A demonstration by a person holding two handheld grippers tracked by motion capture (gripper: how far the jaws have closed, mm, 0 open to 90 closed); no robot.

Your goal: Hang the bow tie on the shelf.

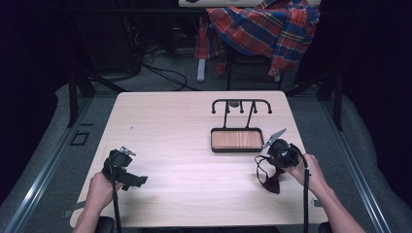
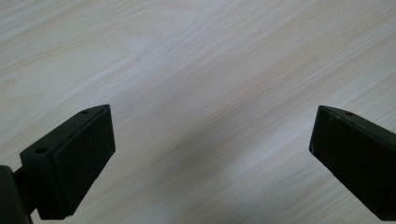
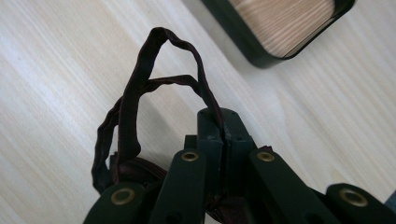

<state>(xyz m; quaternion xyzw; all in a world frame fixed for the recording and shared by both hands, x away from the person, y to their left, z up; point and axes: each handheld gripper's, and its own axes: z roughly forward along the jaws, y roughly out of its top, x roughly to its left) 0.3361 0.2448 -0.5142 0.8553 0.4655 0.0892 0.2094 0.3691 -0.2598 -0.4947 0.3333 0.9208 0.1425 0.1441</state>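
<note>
A dark maroon fabric piece with thin straps (image 1: 270,177) lies partly on the table at the front right, its strap loop (image 3: 140,88) lifted. My right gripper (image 1: 272,156) (image 3: 223,122) is shut on that strap, jaws pressed together. A black stand with a wooden base tray (image 1: 236,140) and a rail of hooks (image 1: 241,103) sits just beyond it; the tray's corner (image 3: 261,51) shows in the right gripper view. My left gripper (image 1: 127,178) (image 2: 212,149) rests low at the table's front left, open, with bare wood between its pads (image 2: 86,154).
The light wooden table (image 1: 184,131) has open room across its middle and left. Behind it stands a chair draped with a plaid shirt (image 1: 265,26), with cables on the floor (image 1: 160,68).
</note>
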